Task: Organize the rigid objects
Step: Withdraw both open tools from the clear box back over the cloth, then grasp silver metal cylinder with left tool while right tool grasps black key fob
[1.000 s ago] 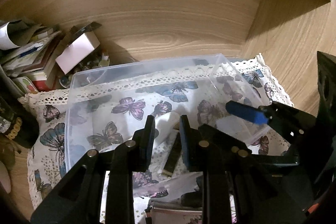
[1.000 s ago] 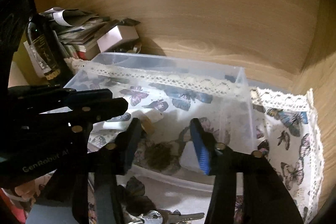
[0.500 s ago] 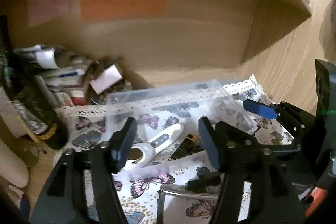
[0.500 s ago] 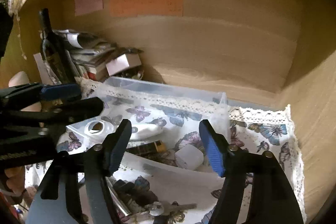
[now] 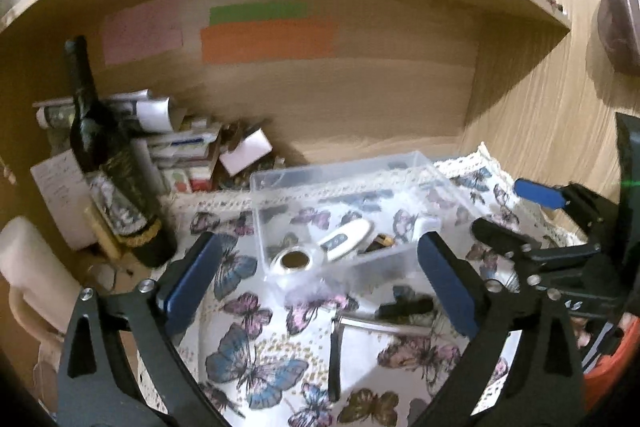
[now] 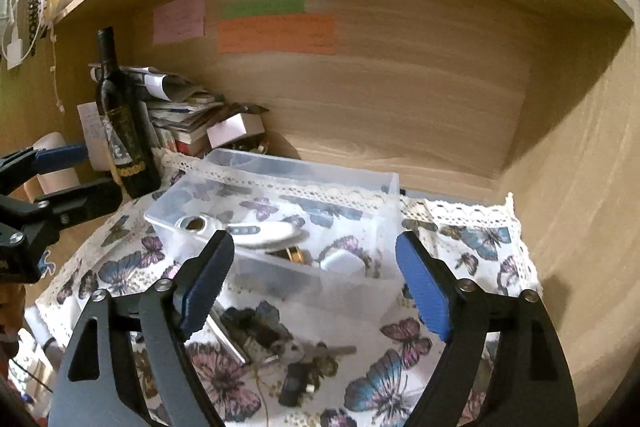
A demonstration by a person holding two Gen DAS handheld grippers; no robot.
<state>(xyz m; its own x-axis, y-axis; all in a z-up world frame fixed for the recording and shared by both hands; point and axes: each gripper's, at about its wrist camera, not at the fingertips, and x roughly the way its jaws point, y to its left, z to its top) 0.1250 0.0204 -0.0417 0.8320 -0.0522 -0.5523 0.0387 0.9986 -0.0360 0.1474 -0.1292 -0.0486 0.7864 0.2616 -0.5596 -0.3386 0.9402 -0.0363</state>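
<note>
You work inside a wooden shelf bay over a butterfly-print cloth (image 5: pixel 256 367). Nearest you, both tools hang above the cloth with nothing in them: your left gripper (image 5: pixel 320 287) has its fingers spread wide, and your right gripper (image 6: pixel 316 285) is equally wide. Just beyond the tips, a metal tool (image 5: pixel 380 325) and a bunch of keys (image 6: pixel 316 351) lie loose on the cloth. Next comes the clear plastic bin (image 6: pixel 360 287), holding a white handheld device (image 6: pixel 256 229), a dark gold-trimmed tube (image 6: pixel 294 254) and a small white box (image 6: pixel 342 262). A dark wine bottle (image 5: pixel 108 163) stands left, beside stacked papers (image 6: pixel 180 111). Coloured notes (image 6: pixel 276 33) are stuck on the back wall.
</note>
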